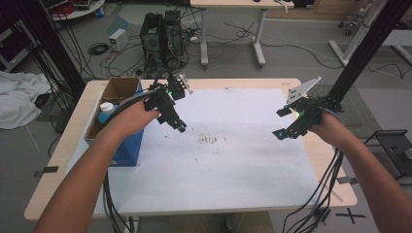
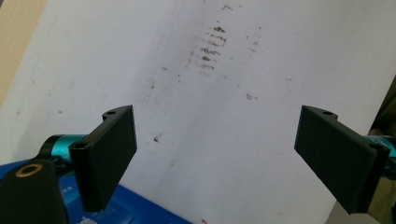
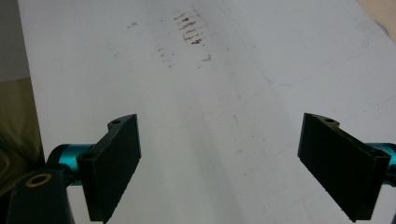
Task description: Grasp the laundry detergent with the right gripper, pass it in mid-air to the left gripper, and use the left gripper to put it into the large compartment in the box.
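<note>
My left gripper [image 1: 178, 125] hovers over the white sheet [image 1: 233, 155] near the bench's left edge, just beside the open blue box [image 1: 127, 141] with the blue-capped bottle [image 1: 105, 112] inside. My right gripper [image 1: 280, 122] hangs near the right edge, jaws apart, nothing between them. Brown smudges [image 1: 210, 141] mark mid-sheet, between both grippers.

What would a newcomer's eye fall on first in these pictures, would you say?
Probably the two black grippers held over the white sheet that covers the table: the left gripper near the sheet's left edge, the right gripper towards its right side, both with jaws wide apart and nothing between them. Next, the patch of brown smudges at the sheet's middle, and the blue box at the table's left, open-topped, with a blue-capped bottle inside.
</note>
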`<move>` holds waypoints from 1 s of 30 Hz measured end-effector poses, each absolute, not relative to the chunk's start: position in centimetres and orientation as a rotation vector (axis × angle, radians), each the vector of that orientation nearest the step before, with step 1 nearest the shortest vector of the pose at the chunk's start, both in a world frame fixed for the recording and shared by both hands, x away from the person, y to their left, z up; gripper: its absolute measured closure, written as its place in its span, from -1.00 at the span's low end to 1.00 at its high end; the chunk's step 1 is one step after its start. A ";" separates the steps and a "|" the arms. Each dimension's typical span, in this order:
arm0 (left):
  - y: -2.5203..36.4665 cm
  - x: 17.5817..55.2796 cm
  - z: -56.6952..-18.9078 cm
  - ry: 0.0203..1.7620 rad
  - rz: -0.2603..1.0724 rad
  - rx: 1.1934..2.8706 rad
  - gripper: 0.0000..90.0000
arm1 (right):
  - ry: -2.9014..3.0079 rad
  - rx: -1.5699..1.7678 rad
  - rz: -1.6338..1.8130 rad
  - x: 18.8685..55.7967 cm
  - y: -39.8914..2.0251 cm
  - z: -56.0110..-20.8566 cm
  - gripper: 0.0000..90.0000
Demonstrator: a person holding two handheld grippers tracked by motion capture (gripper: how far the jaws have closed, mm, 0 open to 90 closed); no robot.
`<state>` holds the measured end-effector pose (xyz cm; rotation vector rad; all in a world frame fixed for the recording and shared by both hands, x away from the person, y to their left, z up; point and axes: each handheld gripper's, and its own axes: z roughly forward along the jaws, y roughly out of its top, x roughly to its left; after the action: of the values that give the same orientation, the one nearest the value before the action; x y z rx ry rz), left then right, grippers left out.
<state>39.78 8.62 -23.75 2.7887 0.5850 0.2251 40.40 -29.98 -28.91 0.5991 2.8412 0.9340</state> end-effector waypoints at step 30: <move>7.2 40.2 -24.4 0.493 0.198 2.760 -0.71 | 2.852 0.605 0.918 40.7 -29.7 -28.8 -0.72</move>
<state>40.19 7.15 -24.35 2.7604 0.4930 0.1984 40.70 -29.70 -28.79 0.6049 2.8524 0.9184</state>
